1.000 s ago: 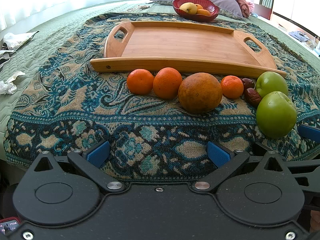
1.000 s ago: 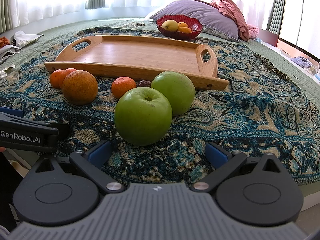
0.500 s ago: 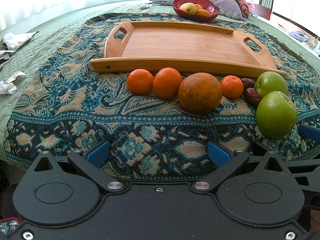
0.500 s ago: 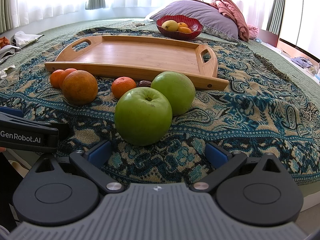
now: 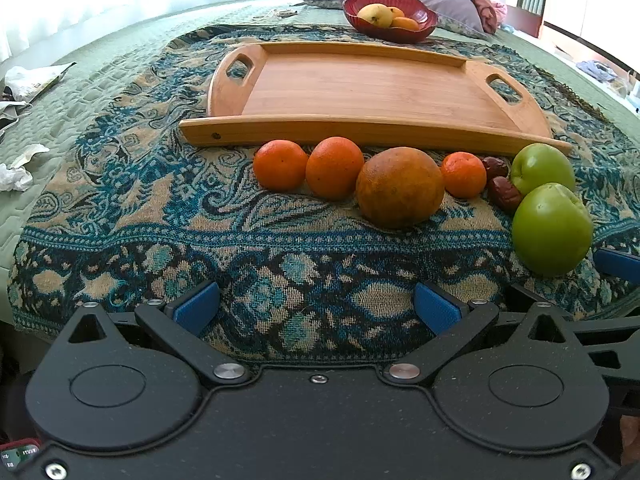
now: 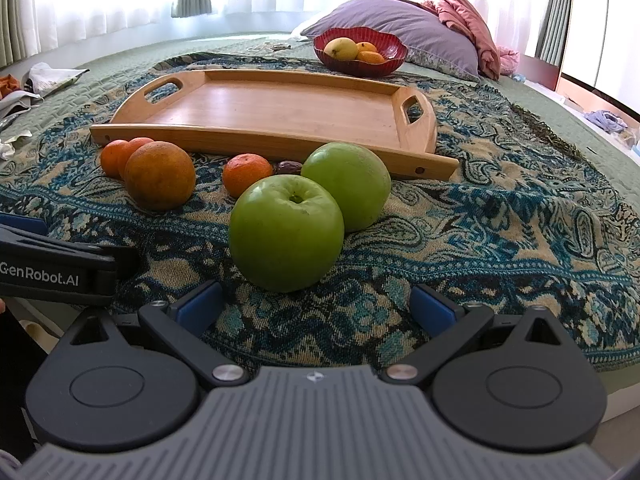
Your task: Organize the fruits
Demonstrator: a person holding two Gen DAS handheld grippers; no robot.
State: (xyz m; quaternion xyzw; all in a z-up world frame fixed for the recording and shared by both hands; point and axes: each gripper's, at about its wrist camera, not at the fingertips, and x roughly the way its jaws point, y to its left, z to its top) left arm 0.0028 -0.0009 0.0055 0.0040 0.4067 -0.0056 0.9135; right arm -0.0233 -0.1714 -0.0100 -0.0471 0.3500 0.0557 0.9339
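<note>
Both grippers spread wide, holding nothing.
The right gripper (image 6: 316, 306) has the near green apple (image 6: 286, 232) just ahead of its fingers; the left gripper (image 5: 316, 308) faces bare patterned blanket (image 5: 280, 280).

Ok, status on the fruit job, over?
Left gripper open, right gripper open, both empty. Wooden tray bare; oranges, dates, near green apple on the blanket before it. Nothing in the way.

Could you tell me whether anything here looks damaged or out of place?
The largest orange has dull brown, blotchy skin, unlike the bright oranges beside it. Crumpled paper lies on the green bedspread at far left. Nothing is spilled.
</note>
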